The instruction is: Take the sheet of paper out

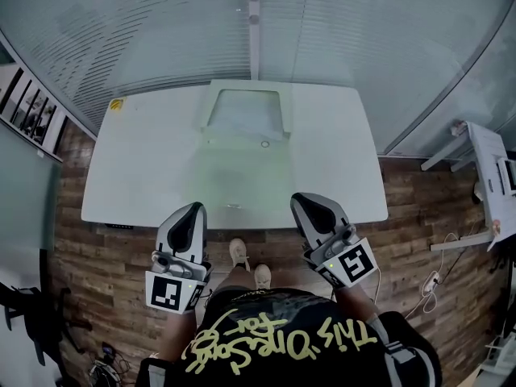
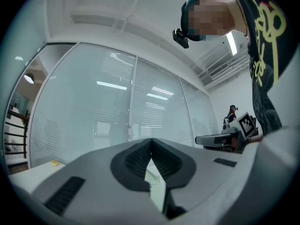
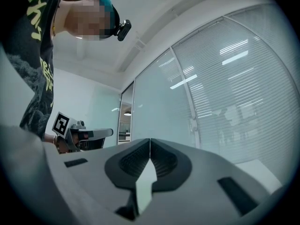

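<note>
A pale green see-through folder (image 1: 242, 147) lies flat on the white table (image 1: 129, 168), its flap (image 1: 244, 111) folded open toward the far side and a small round snap (image 1: 264, 143) at its middle. Whether a sheet lies inside it I cannot tell. My left gripper (image 1: 193, 209) hangs at the table's near edge, shut with nothing between its jaws, left of the folder's near end. My right gripper (image 1: 301, 199) is at the same edge on the right, also shut and empty. In the left gripper view the jaws (image 2: 151, 140) meet; in the right gripper view the tips (image 3: 150, 140) touch too.
A glass wall with blinds (image 1: 161, 31) stands right behind the table. Wooden floor (image 1: 97, 264) surrounds it. A black chair base (image 1: 28, 313) is at the lower left, a white stand (image 1: 492, 168) with cables at the right. The person's shoes (image 1: 246, 263) are at the table's front.
</note>
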Tool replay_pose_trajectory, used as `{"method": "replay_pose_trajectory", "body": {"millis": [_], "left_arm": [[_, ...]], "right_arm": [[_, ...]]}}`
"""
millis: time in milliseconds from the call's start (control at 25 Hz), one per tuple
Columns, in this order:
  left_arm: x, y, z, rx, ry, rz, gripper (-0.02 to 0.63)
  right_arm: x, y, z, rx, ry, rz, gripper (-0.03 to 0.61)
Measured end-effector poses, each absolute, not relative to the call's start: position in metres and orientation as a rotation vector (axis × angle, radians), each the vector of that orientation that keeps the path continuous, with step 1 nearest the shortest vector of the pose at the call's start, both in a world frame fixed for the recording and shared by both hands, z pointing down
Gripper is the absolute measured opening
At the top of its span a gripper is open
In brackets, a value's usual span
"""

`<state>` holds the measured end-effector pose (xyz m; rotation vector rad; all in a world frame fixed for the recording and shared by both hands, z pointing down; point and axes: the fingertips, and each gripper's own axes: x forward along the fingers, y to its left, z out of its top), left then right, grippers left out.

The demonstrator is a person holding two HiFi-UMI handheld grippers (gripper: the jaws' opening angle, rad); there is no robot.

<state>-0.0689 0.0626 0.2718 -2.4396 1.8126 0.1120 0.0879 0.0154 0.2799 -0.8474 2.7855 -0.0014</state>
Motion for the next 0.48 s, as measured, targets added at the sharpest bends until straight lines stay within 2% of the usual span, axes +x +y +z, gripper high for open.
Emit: {"method": "replay_pose_trajectory", "body": {"millis": [480], "left_arm": [[-0.093,0.03,0.271,-2.428,1.786,0.101,0.005]], "right_arm": [[0.072,-0.009,0.283,-0.867,2.803,0.004,0.008]]}}
